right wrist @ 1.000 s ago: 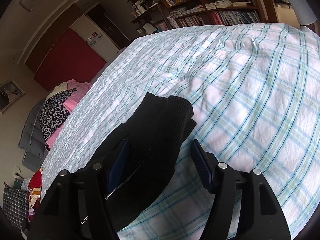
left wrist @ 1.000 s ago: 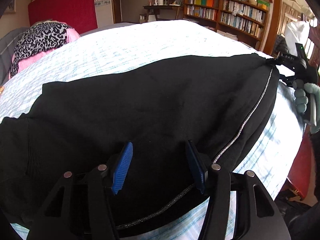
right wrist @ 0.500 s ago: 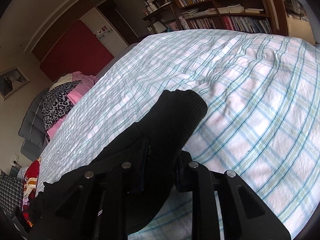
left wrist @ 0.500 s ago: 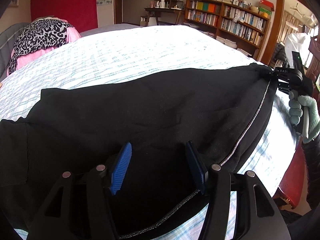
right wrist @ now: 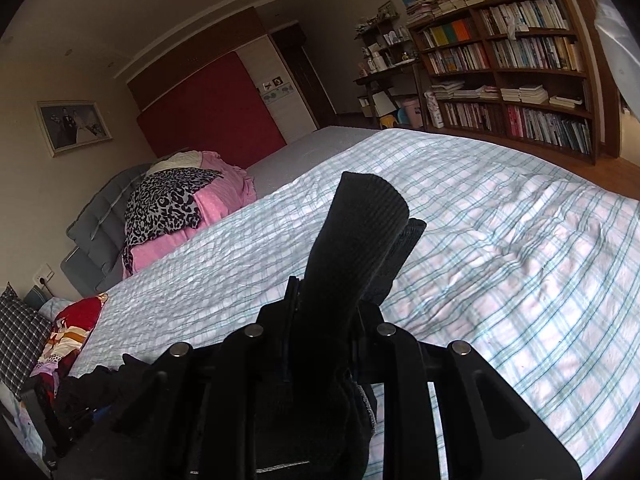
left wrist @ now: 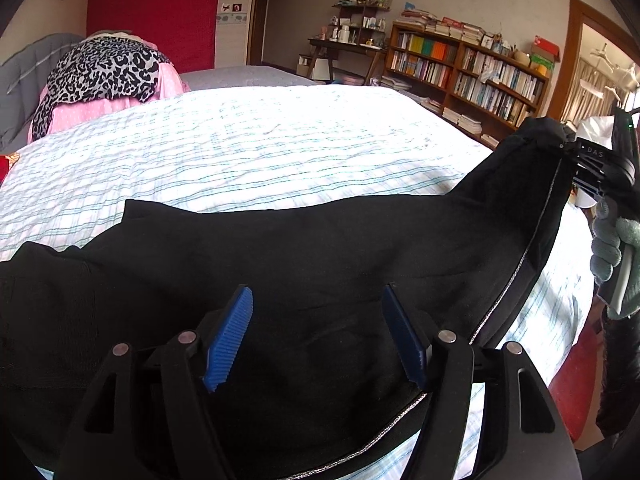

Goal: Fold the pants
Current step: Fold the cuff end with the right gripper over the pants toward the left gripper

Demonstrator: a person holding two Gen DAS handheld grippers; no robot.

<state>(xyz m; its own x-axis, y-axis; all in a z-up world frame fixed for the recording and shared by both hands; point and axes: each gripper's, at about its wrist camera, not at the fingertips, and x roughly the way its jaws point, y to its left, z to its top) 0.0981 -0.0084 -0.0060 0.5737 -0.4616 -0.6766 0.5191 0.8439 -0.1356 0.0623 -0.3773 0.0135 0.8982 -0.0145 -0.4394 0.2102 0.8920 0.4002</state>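
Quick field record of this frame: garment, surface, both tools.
garment: black pants, spread on the bed, one ribbed cuff lifted
surface: plaid bedsheet
left tool: open, jaws have just been opening, over the pants, pads not pressing
right tool: shut on the cuff, cuff raised off the sheet

Home bedroom: bed (right wrist: 500, 240), bookshelves (right wrist: 512, 60)
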